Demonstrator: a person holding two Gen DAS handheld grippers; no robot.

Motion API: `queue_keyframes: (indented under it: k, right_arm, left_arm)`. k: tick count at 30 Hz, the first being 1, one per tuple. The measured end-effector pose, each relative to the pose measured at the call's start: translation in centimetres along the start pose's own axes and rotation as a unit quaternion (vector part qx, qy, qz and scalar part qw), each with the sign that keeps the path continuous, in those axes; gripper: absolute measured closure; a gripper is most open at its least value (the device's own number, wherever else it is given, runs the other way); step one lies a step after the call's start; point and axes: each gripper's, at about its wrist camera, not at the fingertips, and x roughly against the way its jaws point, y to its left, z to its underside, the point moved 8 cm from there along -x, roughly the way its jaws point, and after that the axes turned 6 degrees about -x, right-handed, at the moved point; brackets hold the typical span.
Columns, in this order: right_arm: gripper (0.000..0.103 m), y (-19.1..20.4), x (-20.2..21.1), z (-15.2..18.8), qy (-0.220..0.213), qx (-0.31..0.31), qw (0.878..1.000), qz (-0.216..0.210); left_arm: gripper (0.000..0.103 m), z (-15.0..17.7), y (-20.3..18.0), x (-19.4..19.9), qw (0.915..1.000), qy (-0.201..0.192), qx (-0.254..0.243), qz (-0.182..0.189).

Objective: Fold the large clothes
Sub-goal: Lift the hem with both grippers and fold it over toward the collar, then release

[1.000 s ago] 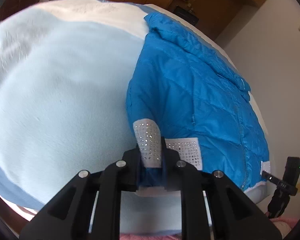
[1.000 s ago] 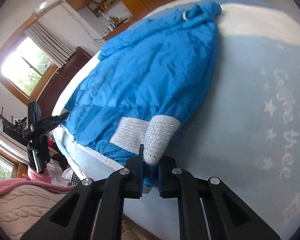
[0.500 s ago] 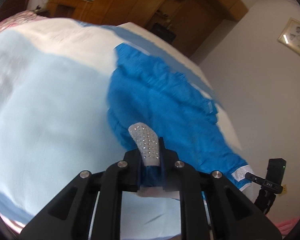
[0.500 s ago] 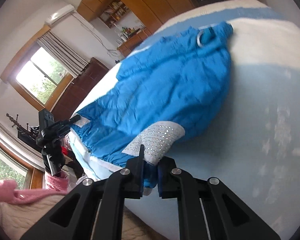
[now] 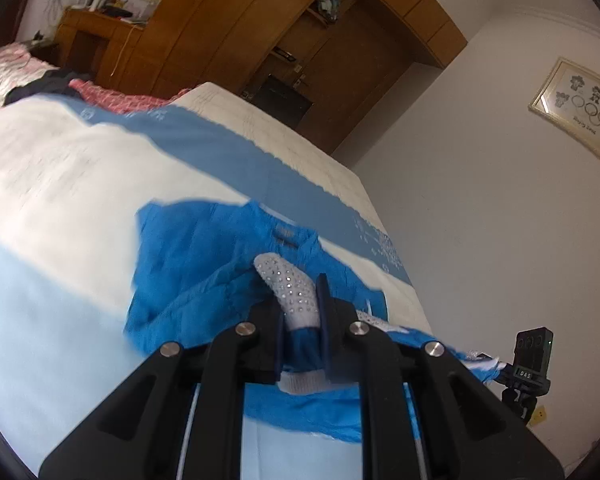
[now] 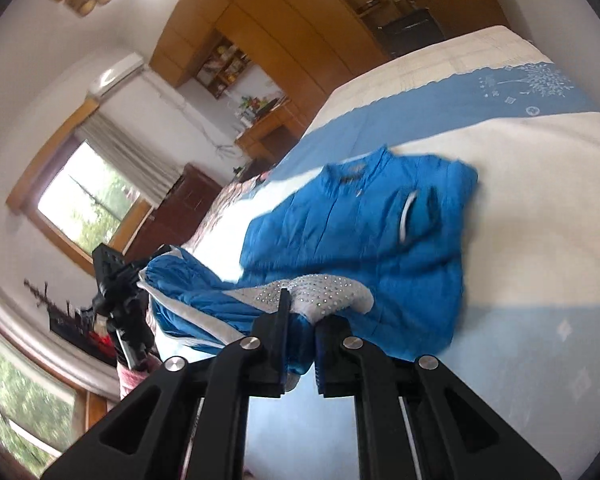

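A bright blue quilted jacket (image 5: 204, 264) lies on the bed, its lower part lifted off the bedspread. My left gripper (image 5: 300, 312) is shut on the jacket's white studded hem band (image 5: 288, 284). My right gripper (image 6: 300, 316) is shut on the same white studded band (image 6: 324, 284) at the other corner. In the right wrist view the jacket (image 6: 360, 224) has its collar at the far end and the near hem raised and bunched.
The bed has a light blue and cream bedspread (image 5: 60, 184) with a darker blue stripe (image 6: 440, 100). A small camera on a tripod (image 5: 532, 356) stands off the bed's edge and shows in the right wrist view (image 6: 116, 276). Wooden wardrobes (image 5: 280, 32) line the far wall.
Both grippers have risen and moved toward the collar end with the hem held. The jacket's lower half has lifted off the bed and now looks shorter and bunched.
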Motion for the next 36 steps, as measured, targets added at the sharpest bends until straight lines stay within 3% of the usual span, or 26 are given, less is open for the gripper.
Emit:
queue_keyframes:
  k: [7, 17, 22, 29, 33, 36]
  right_arm:
    - [0.094, -2.2, -3.2, -7.1, 0.002, -0.04, 0.999, 0.006]
    - [0.094, -8.2, -10.0, -14.3, 0.02, -0.107, 0.994, 0.023]
    - [0.094, -12.7, -14.9, -15.4, 0.05, -0.145, 0.987, 0.047]
    - [0.094, -17.3, -18.7, -15.4, 0.071, -0.193, 0.978, 0.044]
    - [0.092, -17.9, -19.3, -15.3, 0.078, -0.191, 0.978, 0.041]
    - [0.081, -16.7, -18.4, -15.0, 0.077, -0.164, 0.983, 0.034]
  left_arm:
    - [0.091, -4.7, 1.5, -7.2, 0.9996, 0.011, 0.025, -0.006]
    - [0.091, -7.3, 7.5, -16.8, 0.9932, 0.049, 0.079, -0.069]
    - [0.091, -6.0, 11.2, -21.3, 0.9847, 0.094, 0.108, -0.1]
    - [0.088, -4.9, 13.8, -24.6, 0.9791, 0.121, 0.116, -0.115]
    - [0.087, -4.5, 14.5, -24.9, 0.9766, 0.131, 0.129, -0.112]
    - [0.081, -4.6, 14.0, -24.0, 0.9773, 0.137, 0.131, -0.094]
